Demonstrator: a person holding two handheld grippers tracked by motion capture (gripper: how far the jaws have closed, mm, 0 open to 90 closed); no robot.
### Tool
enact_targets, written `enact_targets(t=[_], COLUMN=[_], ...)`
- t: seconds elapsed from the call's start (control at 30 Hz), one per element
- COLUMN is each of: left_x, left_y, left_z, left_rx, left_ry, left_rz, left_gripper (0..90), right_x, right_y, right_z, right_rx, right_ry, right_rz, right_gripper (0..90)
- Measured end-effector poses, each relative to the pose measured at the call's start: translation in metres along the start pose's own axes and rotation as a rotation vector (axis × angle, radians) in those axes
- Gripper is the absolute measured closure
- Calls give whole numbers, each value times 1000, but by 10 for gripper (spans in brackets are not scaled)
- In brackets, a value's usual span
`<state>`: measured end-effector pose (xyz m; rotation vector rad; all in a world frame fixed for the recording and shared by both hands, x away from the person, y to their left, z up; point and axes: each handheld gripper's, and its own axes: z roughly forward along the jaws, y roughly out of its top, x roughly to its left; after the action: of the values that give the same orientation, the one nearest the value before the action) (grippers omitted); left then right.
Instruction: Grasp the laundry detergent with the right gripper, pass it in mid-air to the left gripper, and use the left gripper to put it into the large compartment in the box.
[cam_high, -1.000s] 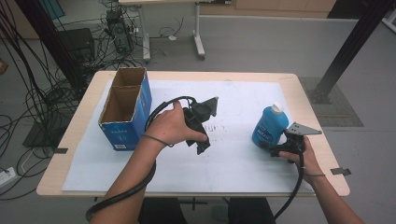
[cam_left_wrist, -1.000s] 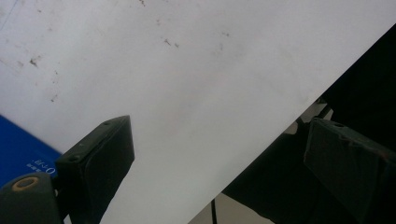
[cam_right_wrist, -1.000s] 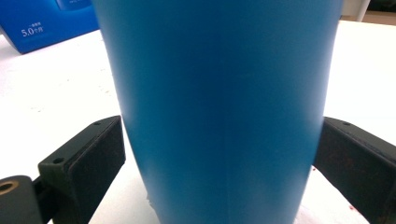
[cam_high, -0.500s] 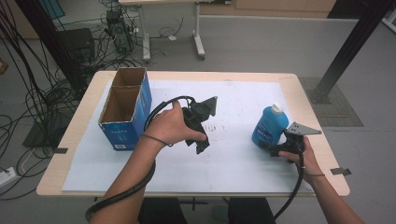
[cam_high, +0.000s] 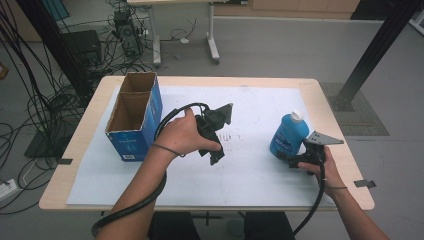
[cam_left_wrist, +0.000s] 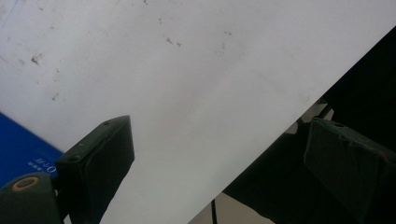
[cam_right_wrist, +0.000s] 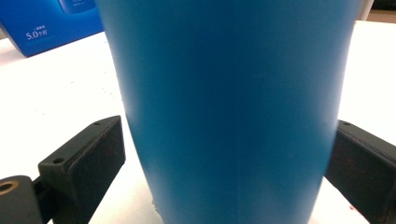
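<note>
Blue bottle (cam_right_wrist: 229, 107) between spread right gripper (cam_right_wrist: 229, 172) jaws, upright

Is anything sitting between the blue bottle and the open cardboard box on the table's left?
Yes. The left gripper and the hand holding it are over the white sheet, roughly between the blue bottle and the cardboard box. No loose object lies along that stretch.

bottle (cam_high: 289, 135): bright blue, white cap, pale label print
box (cam_high: 134, 116): blue outside with white lettering, brown cardboard inside
sheet (cam_high: 260, 170): white, faint dark scuffs near its middle
table (cam_high: 327, 107): light wood rim
grippers: black jaws, grey plate on the right one
</note>
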<state>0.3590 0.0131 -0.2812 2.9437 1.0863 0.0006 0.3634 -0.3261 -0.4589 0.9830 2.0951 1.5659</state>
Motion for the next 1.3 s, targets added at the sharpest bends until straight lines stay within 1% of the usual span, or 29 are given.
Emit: enact_targets(t=[0.23,0.4,0.6,0.7,0.97,1.13,1.3], left_x=[0,0,0,0,-1,-1,-1], left_y=[0,0,-1,-1,0,0,0], left_z=[0,-1,-1,0,-1,-1,1], left_rx=[0,-1,0,3,1,0,2], left_ry=[1,-1,-1,0,-1,0,-5], left_rz=[0,3,2,3,8,7,4], left_gripper=[88,88,87,88,88,88,88], right_x=[0,1,2,2,3,3,3], right_y=[0,0,0,0,1,1,1], right_z=[0,1,2,2,2,2,3], right_rx=[-4,-11,-18,-25,-37,-44,-48], right_ry=[8,16,15,13,9,4,-12], right_rz=[10,8,7,11,1,-1,-6], right_gripper=[17,15,20,49,128,161,233])
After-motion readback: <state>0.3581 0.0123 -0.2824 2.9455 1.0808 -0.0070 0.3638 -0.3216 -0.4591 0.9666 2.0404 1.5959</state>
